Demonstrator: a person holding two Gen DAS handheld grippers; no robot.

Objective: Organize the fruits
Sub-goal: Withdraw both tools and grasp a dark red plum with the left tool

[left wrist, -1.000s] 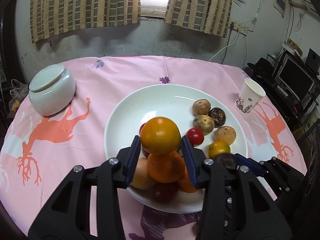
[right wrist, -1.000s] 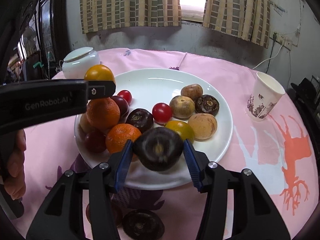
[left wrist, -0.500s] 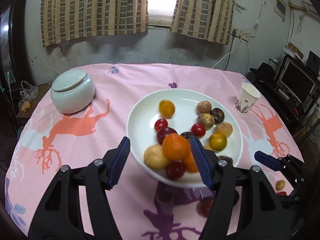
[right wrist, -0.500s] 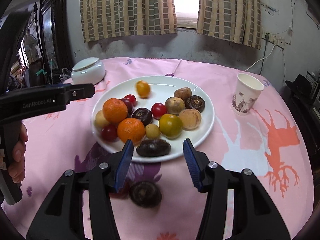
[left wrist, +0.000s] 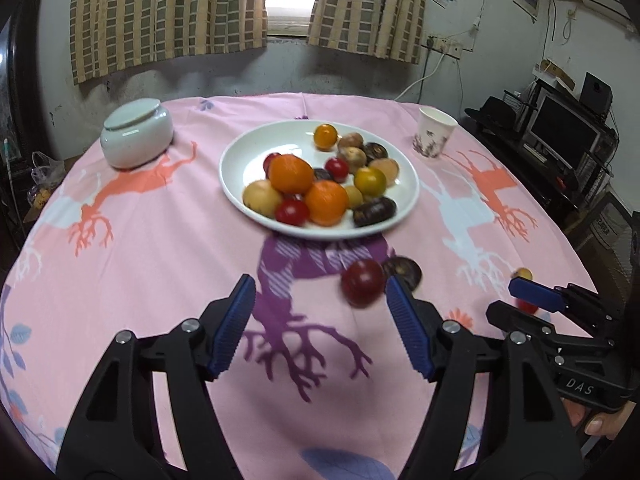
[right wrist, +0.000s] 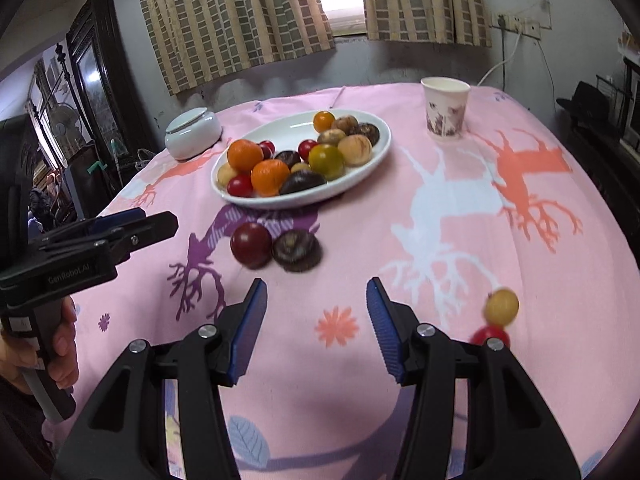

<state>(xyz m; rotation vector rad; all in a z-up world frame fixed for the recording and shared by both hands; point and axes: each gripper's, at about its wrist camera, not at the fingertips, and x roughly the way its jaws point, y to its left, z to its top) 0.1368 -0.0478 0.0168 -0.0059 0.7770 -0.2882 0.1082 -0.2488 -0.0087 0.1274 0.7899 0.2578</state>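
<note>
A white plate (left wrist: 240,160) (right wrist: 280,132) in the middle of the pink cloth holds several fruits: oranges, red, yellow, brown and dark ones. A small orange fruit (left wrist: 325,136) lies at its far side and a dark fruit (left wrist: 374,211) (right wrist: 302,181) by its near rim. A red plum (left wrist: 362,286) (right wrist: 251,244) and a dark round fruit (left wrist: 402,270) (right wrist: 297,250) lie on the cloth in front of the plate. My left gripper (left wrist: 320,320) is empty, its jaws opening; the plum sits just ahead of its right fingertip. My right gripper (right wrist: 316,320) is open and empty.
A lidded white jar (left wrist: 136,138) (right wrist: 193,132) stands far left and a paper cup (left wrist: 434,136) (right wrist: 445,106) far right. A small yellow fruit (right wrist: 501,306) and a small red one (right wrist: 490,336) lie near the table's right edge. A hand (right wrist: 60,344) holds the left gripper.
Both grippers have let go and drawn back from the plate. The orange fruit now lies at the plate's far side, the dark fruit at its near rim. The left jaws have widened.
</note>
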